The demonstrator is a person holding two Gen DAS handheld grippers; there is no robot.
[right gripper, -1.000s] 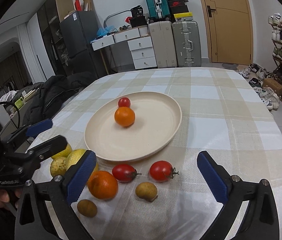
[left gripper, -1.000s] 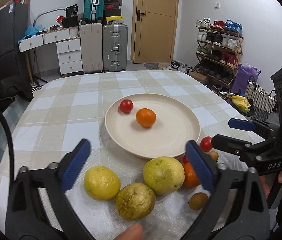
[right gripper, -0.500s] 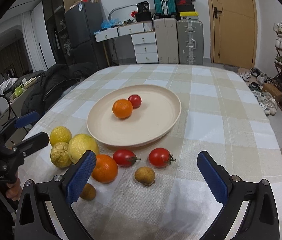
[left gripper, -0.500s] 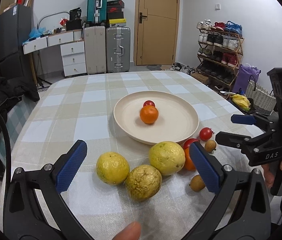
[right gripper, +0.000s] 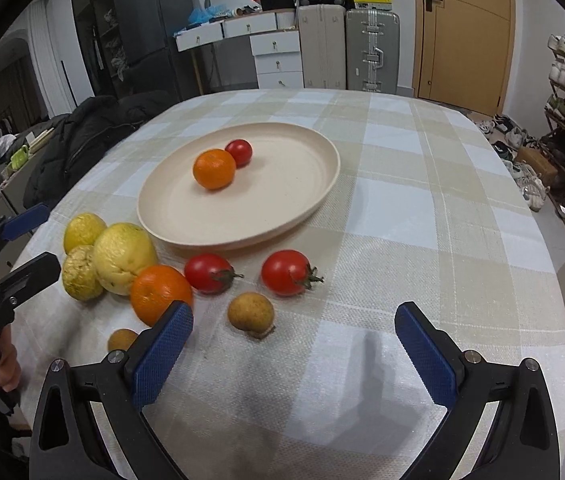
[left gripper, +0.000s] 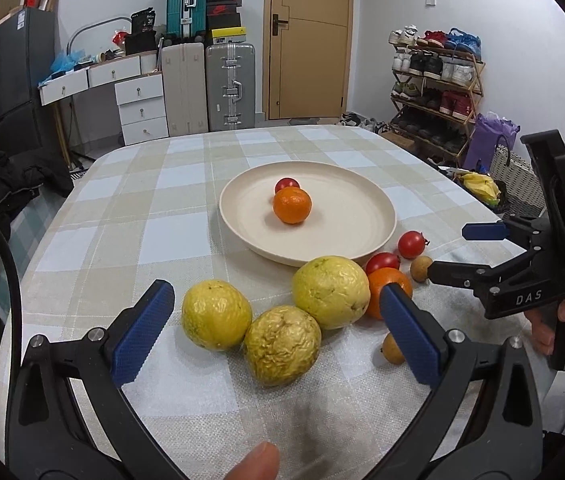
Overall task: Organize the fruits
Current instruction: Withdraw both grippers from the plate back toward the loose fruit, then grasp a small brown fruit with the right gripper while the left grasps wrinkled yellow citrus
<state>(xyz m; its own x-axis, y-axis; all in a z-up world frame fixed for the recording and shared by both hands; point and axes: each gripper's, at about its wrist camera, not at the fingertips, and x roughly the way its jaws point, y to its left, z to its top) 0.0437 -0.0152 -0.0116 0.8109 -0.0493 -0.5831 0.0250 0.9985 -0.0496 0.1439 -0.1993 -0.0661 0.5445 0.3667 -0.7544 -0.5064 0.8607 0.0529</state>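
**Both claws empty over loose fruit, plate part filled**

Left claw (left gripper: 274,336) wide apart, holding nothing, low over the near tabletop (left gripper: 130,216). Right claw (right gripper: 292,344) also wide and empty.

Plate (left gripper: 378,216) mid-tabletop holds one orange (left gripper: 292,205) touching a tomato (left gripper: 286,184) behind it. The rest is off the plate, along its near rim.

Three yellow fruits lie touching in a cluster: left one (left gripper: 216,314), wrinkled one (left gripper: 281,345), big one (left gripper: 330,291). The wrinkled one sits almost centred between the left claw's pads, just ahead of them. Likely fairly heavy, round, firm rind; wrinkled skin should grip well. Take across the widest middle. Neighbours touch it, so pads may nudge them and they could roll.

Second orange (right gripper: 161,293) sits just by the right claw's left pad (right gripper: 162,354). Two tomatoes (right gripper: 207,273) (right gripper: 288,272) and a small brown fruit (right gripper: 250,312) lie ahead of the right claw, between the pads' lines; another brown fruit (right gripper: 122,340) is partly hidden behind the left pad. Tomatoes: light, smooth, soft, probably easy to bruise; gentle squeeze at the equator, clear of the stem.
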